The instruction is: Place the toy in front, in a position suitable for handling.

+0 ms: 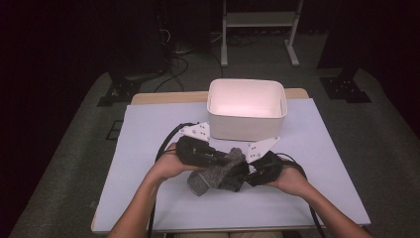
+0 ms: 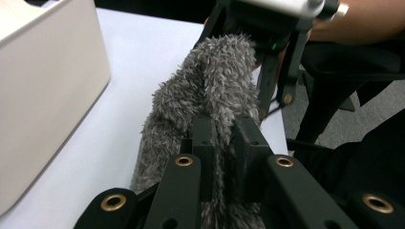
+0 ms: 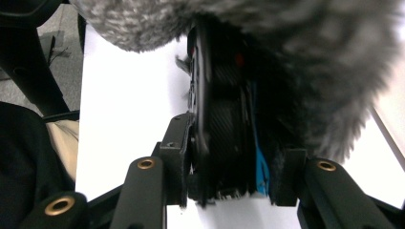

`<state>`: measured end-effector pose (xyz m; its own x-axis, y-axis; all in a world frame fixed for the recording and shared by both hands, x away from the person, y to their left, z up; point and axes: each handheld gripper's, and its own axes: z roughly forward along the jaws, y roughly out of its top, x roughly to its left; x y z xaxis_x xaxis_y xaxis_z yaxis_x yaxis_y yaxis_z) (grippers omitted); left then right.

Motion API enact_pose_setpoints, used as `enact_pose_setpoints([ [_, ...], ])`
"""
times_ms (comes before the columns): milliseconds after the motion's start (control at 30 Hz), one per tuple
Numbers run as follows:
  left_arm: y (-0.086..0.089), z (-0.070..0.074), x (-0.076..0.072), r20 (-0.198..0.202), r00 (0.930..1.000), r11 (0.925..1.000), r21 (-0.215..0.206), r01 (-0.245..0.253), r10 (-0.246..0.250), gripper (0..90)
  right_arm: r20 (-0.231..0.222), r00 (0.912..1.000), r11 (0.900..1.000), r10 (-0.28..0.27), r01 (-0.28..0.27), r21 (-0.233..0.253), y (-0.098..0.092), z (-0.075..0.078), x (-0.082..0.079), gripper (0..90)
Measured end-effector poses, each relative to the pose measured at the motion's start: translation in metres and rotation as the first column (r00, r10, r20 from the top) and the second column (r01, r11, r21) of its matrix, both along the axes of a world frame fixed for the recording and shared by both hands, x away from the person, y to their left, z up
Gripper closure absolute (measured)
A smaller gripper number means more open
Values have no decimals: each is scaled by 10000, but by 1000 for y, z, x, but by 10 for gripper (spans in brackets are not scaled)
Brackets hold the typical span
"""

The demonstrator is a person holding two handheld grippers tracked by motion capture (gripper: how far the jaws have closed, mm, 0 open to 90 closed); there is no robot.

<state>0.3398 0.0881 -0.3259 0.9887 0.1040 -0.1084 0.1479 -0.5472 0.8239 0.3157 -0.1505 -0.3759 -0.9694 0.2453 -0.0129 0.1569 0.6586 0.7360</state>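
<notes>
A fuzzy grey sock (image 1: pixel 212 172) is held just above the white table cover, between my two hands. My left gripper (image 1: pixel 224 159) comes in from the left and is shut on it; in the left gripper view its jaws (image 2: pixel 222 126) pinch the grey sock (image 2: pixel 210 81) near one end. My right gripper (image 1: pixel 251 171) meets it from the right. The right gripper view shows that gripper (image 3: pixel 236 143) shut on a black ribbed piece with a blue edge (image 3: pixel 224 119), with the grey sock (image 3: pixel 310 57) draped over and beside it. What the black piece is I cannot tell.
A white plastic bin (image 1: pixel 246 126) stands just behind the grippers at mid-table, and its wall (image 2: pixel 43 86) lies close on the left gripper's left. The white table cover (image 1: pixel 148 129) stretches out on both sides. Cables trail from both grippers toward the near edge.
</notes>
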Motion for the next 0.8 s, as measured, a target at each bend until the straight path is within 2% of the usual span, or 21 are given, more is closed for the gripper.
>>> enact_pose_setpoints([
  [67,-1,-5,1,-86,10000,9999,136,11,-10,815,78,10000,10000,-37,36,64,-6,1,-2,614],
  [133,-6,-12,1,-157,9999,9994,337,39,-33,813,67,10000,10000,-9,9,-33,-10,1,-4,617],
  [233,-13,-21,3,-367,9993,9994,340,102,-89,812,68,10000,10000,-12,12,-77,-17,0,-6,619],
  [367,-21,-31,2,-439,9989,9981,597,179,-153,811,82,10000,9998,-41,43,-206,-26,-1,-7,621],
  [433,-26,-37,2,-466,9989,9957,912,134,-92,811,-28,9998,9997,-196,195,-145,-33,-2,-8,622],
  [533,-33,-47,4,-476,9988,9881,1529,196,-124,810,7,9994,9992,-337,337,-221,-42,-3,-9,624],
  [633,-37,-54,6,-628,9979,9881,1521,223,-129,809,75,9993,9988,-360,363,-332,-52,-6,-9,625],
  [800,-45,-56,5,-571,9981,9825,1828,350,-249,809,18,9993,9982,-362,362,-481,-66,-12,-13,626],
])
